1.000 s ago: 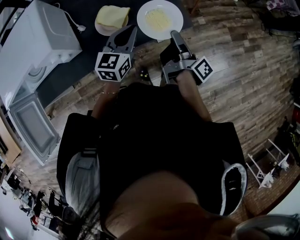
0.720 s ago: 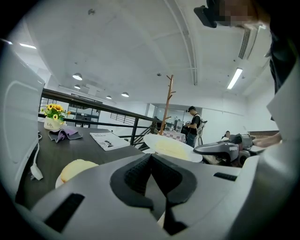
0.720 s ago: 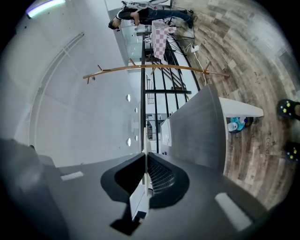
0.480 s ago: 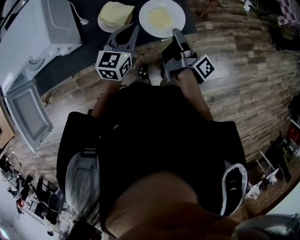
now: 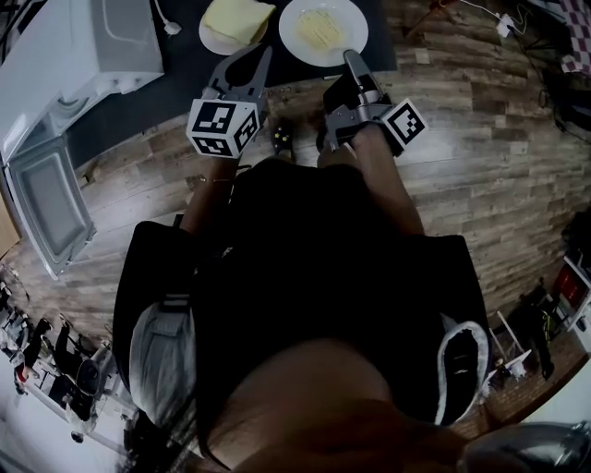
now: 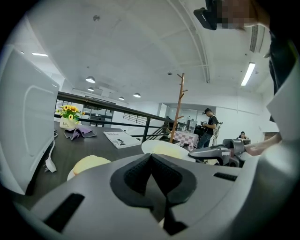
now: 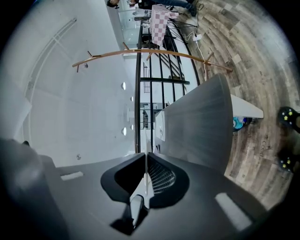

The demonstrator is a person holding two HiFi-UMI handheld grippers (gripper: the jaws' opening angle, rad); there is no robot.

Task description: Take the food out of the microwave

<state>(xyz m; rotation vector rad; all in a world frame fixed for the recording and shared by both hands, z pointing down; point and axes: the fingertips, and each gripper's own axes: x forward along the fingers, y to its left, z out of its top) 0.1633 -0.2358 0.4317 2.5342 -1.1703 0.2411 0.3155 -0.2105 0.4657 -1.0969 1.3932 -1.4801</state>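
Head view: the white microwave (image 5: 83,46) is seen at the upper left on the dark desk (image 5: 180,78), with its door (image 5: 46,208) swung open over the wooden floor (image 5: 480,166). The food lies outside the microwave, on the desk to its right. A white plate (image 5: 289,22) carrying noodles (image 5: 321,28) is set beside a smaller plate (image 5: 211,43) carrying a slab of pale yellow food (image 5: 238,16).

The right hand-held gripper (image 5: 351,57) is closed on the near rim of the noodle plate. In the right gripper view, the right hand-held gripper (image 7: 145,159) is rolled onto its side, and a thin white rim is pinched edge-on between its pads.

The left hand-held gripper (image 5: 265,54) is held just short of the two plates, at the desk's near edge. In the left gripper view, the left hand-held gripper (image 6: 151,157) is shown with its jaws pressed together and nothing between them. Beyond the jaws, the yellow food (image 6: 89,164) appears at the left and the noodle plate (image 6: 159,147) at the centre. Farther back on the desk, a vase of sunflowers (image 6: 69,119) and a magazine (image 6: 119,138) are visible.
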